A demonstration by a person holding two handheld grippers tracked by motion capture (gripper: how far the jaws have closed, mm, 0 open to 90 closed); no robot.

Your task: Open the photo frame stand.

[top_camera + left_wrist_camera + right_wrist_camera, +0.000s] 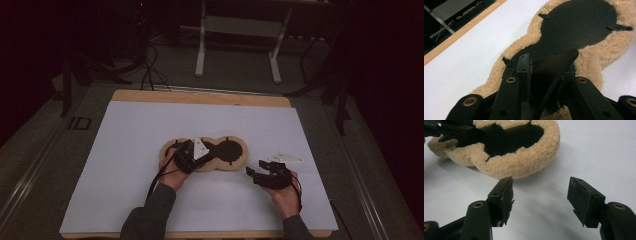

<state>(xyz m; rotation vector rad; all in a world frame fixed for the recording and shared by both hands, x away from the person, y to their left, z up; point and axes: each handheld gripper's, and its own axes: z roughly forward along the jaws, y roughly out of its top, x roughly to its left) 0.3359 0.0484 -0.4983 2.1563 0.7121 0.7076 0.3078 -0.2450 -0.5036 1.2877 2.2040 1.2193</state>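
Left gripper [186,156]: I hold it over the left part of the pad, jaws pointing along the pad's length. In the left gripper view my fingers [524,65] are clenched on a black strap [554,63] that rises from the pad's black face.
Sheepskin pad [204,152]: peanut-shaped, tan fleece border [589,58] around a black centre, lying flat on the white table sheet [125,150], near the middle of the table and slightly toward me. Small black tabs [545,16] sit along the edge of the black centre.
Right gripper [260,173]: I hold it just right of the pad, low over the sheet, apart from the fleece. In the right gripper view its fingers [504,195] are released and spread wide, nothing between them; the pad's rounded end [524,165] lies just ahead.
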